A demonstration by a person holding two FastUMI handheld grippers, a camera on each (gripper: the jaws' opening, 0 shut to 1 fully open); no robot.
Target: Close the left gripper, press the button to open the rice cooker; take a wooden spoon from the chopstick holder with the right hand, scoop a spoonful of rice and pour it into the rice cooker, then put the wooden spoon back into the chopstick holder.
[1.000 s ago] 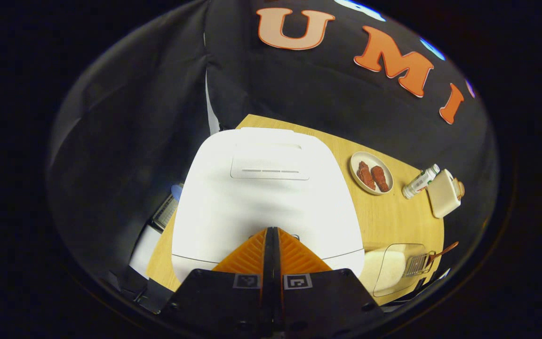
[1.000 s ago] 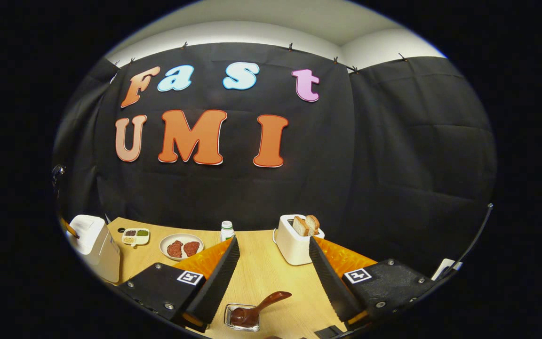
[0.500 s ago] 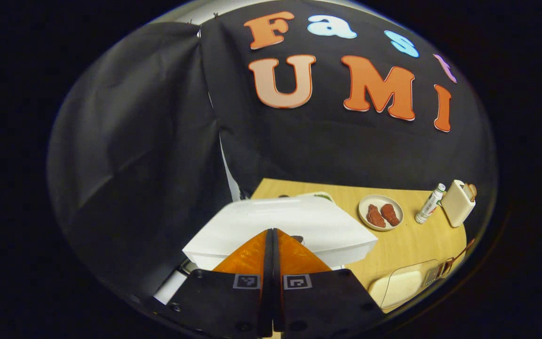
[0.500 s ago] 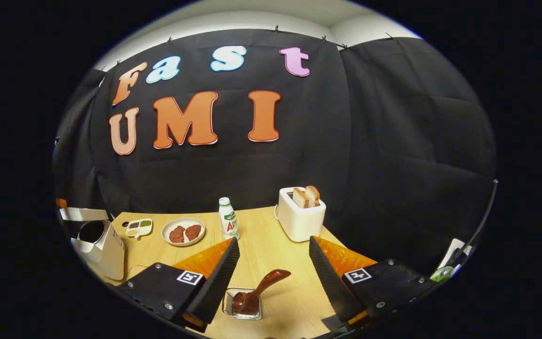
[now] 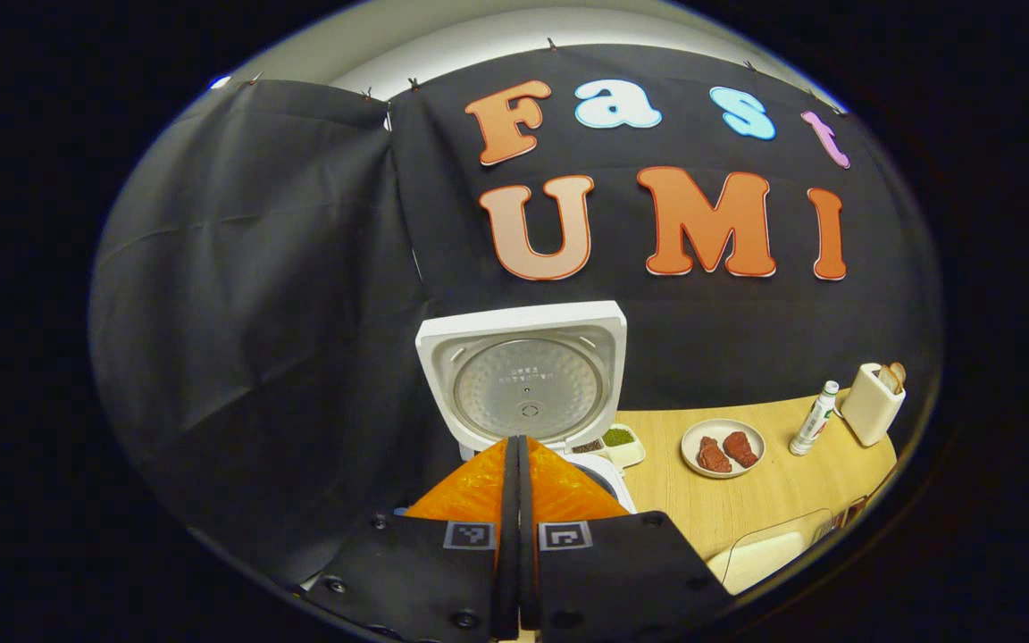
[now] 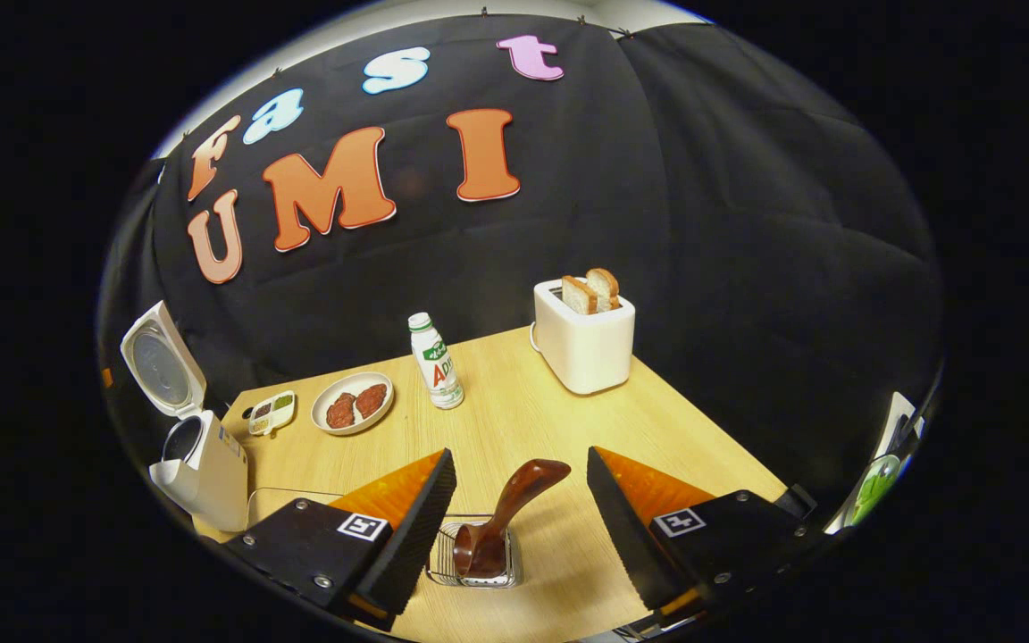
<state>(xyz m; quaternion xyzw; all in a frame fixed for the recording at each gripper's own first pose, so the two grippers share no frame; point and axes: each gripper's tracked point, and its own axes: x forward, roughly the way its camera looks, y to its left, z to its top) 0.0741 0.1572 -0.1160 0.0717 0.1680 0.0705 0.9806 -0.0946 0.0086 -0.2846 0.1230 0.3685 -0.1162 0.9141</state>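
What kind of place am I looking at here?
Likely a mock kitchen in a recording booth: a wooden table with an open rice cooker, a toaster holding bread, and a plate of food, against black cloth.

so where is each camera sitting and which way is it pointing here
Left gripper view: rides the left gripper, fingers shut, facing the rice cooker with its lid up, close ahead.
Right gripper view: rides the right gripper, fingers open, tilted down over the wooden spoon in the chopstick holder.
Shared: rice cooker, plate of meat, bottle, toaster, table.
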